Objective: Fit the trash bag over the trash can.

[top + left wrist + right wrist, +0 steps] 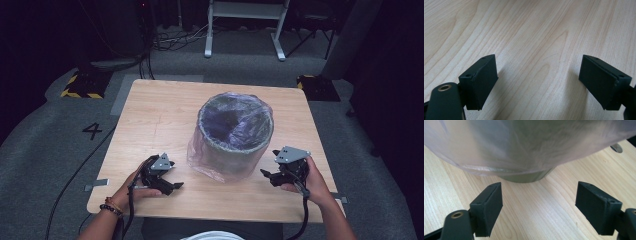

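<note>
Pale wood-grain table (150,120), square-topped, carrying a grey cylindrical bin (236,135) near the middle, slightly toward the right edge and the near edge. Lined with a thin, translucent purplish plastic bag (210,162), folded over the rim and hanging loose down the outside, bunched on the wood at the bin's near-left foot. Left gripper (172,186) low over the table close to the near edge, left of the bin and well apart from it, held in the left hand (131,189); jaws wide apart with nothing between them, bare wood beneath in the left gripper view. Right gripper (266,174) just beside the bin's near-right side, held in the right hand (312,181), pointing toward the bin; jaws spread wide and empty, the draped bag and the bin's base straight ahead in the right gripper view, not touched by either pad. Grey carpet (45,130) around the table.
</note>
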The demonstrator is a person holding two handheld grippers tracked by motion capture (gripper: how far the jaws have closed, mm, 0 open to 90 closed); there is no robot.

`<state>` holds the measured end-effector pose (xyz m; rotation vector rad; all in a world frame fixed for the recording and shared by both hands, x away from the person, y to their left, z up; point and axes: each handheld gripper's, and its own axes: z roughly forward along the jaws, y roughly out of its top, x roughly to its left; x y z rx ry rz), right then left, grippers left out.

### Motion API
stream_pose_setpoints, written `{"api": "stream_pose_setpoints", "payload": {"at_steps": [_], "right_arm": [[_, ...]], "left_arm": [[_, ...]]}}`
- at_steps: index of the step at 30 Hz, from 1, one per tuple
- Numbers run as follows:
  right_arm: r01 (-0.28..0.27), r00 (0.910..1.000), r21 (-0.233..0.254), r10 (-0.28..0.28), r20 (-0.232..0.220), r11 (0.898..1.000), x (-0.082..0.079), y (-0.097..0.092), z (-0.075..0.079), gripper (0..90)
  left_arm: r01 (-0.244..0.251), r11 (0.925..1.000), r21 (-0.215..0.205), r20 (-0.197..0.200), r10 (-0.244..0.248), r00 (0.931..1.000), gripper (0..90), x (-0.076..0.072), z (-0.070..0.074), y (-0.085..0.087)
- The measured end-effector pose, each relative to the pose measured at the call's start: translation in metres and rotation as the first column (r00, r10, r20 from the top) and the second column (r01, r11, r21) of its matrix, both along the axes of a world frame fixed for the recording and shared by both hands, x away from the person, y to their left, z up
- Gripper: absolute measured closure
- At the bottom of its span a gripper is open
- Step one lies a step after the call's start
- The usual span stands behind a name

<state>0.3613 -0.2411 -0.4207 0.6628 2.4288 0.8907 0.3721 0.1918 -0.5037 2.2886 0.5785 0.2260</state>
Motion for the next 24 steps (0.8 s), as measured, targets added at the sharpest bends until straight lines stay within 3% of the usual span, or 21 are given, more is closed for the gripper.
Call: {"api": "stream_pose_setpoints", "payload": {"at_steps": [24], "right_arm": [[0.07, 0.9962, 0.03, -0.068, -0.054, 0.997, -0.004, -0.03, -0.043, 21.8]], "left_arm": [[0.0, 1.0, 0.0, 0.0, 0.0, 1.0, 15.0, 0.0, 0.0, 0.0]]}}
